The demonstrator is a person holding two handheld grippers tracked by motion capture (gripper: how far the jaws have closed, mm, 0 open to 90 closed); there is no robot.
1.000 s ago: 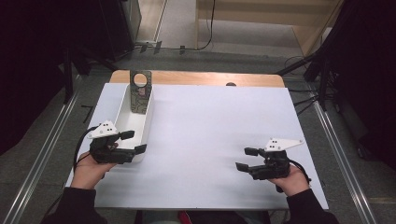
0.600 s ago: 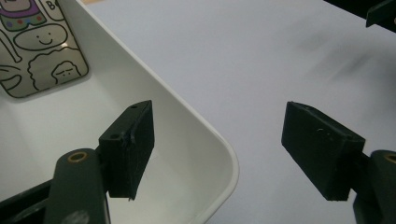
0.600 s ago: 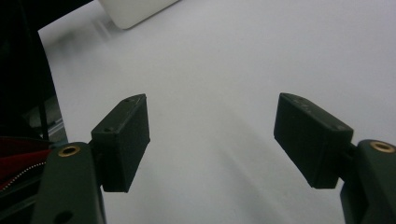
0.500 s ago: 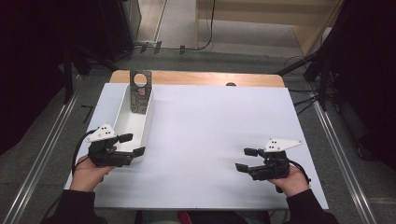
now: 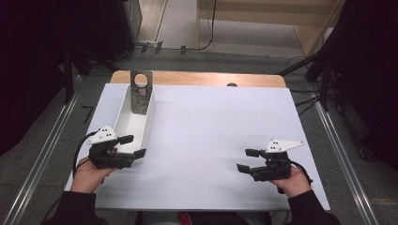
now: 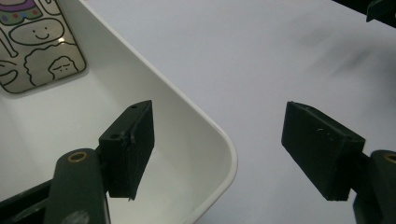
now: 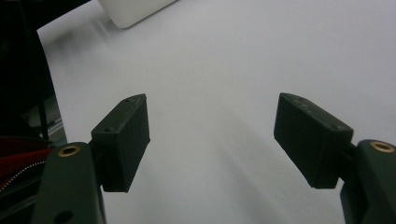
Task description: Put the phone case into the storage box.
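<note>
Tray (image 5: 133, 123): white, oblong, on my table's (image 5: 211, 140) left side; long axis runs away from me, near end at my left gripper (image 5: 133, 146).
Left gripper: jaws apart, straddling tray's near corner wall, not pressing.
Right gripper (image 5: 248, 160): jaws apart, nothing between.
</note>
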